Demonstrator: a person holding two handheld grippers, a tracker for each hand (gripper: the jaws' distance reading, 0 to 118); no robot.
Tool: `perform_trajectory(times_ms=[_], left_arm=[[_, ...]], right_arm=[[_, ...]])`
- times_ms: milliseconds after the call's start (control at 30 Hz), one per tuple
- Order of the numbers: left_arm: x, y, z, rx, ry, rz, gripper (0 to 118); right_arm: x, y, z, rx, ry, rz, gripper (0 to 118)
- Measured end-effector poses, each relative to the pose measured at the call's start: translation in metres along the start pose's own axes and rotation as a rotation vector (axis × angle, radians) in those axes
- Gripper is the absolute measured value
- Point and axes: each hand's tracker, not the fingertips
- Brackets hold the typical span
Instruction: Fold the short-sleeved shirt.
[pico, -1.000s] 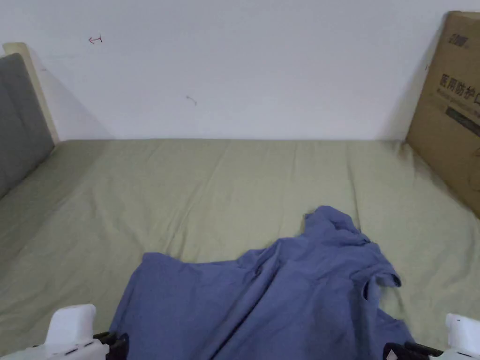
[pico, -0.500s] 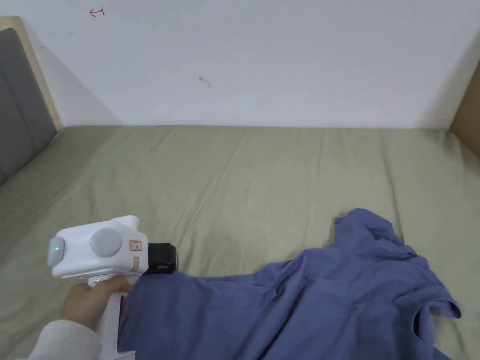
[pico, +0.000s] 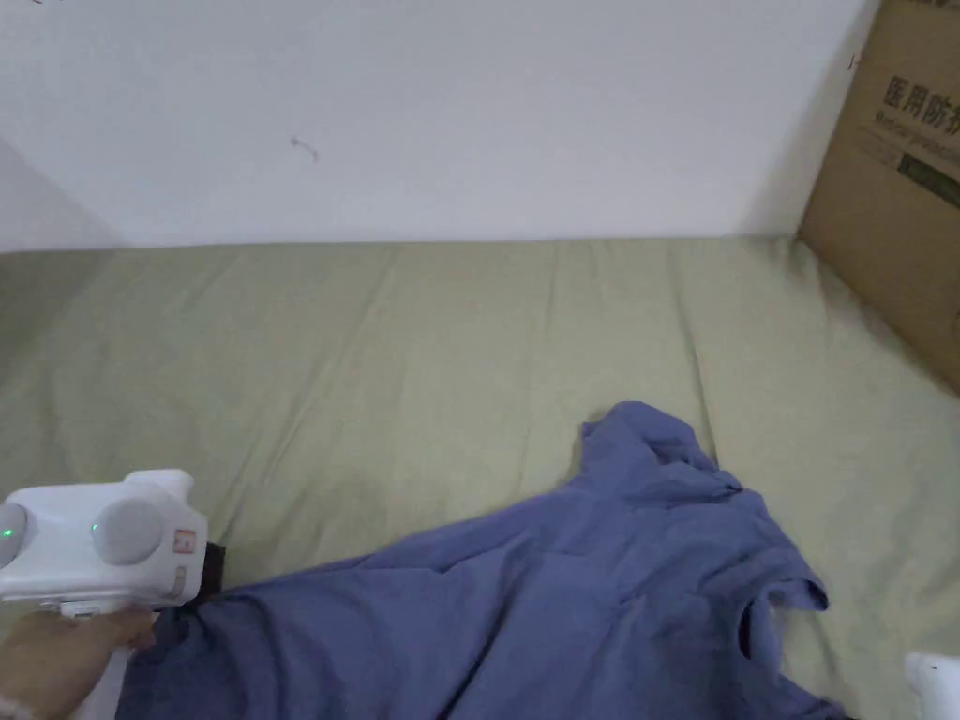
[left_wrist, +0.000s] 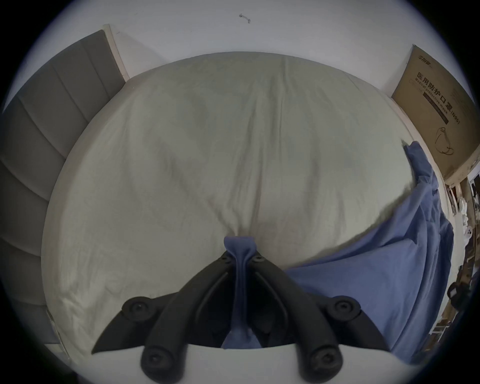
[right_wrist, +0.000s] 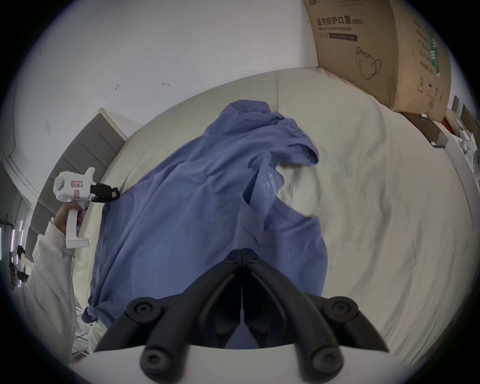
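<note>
A blue short-sleeved shirt (pico: 581, 581) lies crumpled on the green bed sheet (pico: 422, 356), collar end away from me. My left gripper (pico: 214, 574) is at the shirt's left corner. In the left gripper view it (left_wrist: 240, 253) is shut on a bunched strip of the blue shirt (left_wrist: 376, 272), which stretches off to the right. My right gripper (right_wrist: 242, 252) is shut at the shirt's (right_wrist: 194, 194) near right edge, with blue cloth running between its jaws. The right gripper view also has the left gripper (right_wrist: 115, 194), held by a hand. The right gripper's white housing (pico: 931, 677) shows at the bottom right.
A large cardboard box (pico: 900, 187) leans at the bed's right side. A grey padded headboard (left_wrist: 52, 117) stands on the left, and a white wall (pico: 469, 112) runs along the far side. Bare sheet stretches beyond and left of the shirt.
The left gripper came up from the bottom edge with the shirt's corner and carried it leftward, drawing the cloth out flatter. The head camera swung left, then back right.
</note>
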Motion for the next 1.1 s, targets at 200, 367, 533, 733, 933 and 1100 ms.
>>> perform_trajectory(times_ms=[200, 367, 533, 733, 933, 1100], left_arm=[[-0.009, -0.009, 0.060, 0.159, -0.078, 0.002, 5], [-0.024, -0.016, 0.108, 0.283, -0.120, 0.022, 5], [-0.040, -0.024, 0.122, 0.309, -0.139, 0.051, 5], [-0.044, -0.026, 0.113, 0.299, -0.116, 0.045, 5], [-0.038, -0.024, 0.107, 0.287, -0.106, 0.038, 5], [-0.037, -0.018, 0.116, 0.281, -0.096, 0.032, 5]], right_arm=[[0.012, 0.100, -0.022, 0.047, 0.057, 0.019, 0], [0.014, 0.192, -0.075, 0.036, 0.018, 0.135, 82], [0.030, 0.233, -0.159, -0.136, -0.152, 0.110, 104], [0.031, 0.195, -0.211, -0.248, -0.239, 0.236, 102], [0.003, 0.214, -0.188, -0.249, -0.231, 0.273, 5], [-0.026, 0.217, -0.163, -0.184, -0.159, 0.275, 5]])
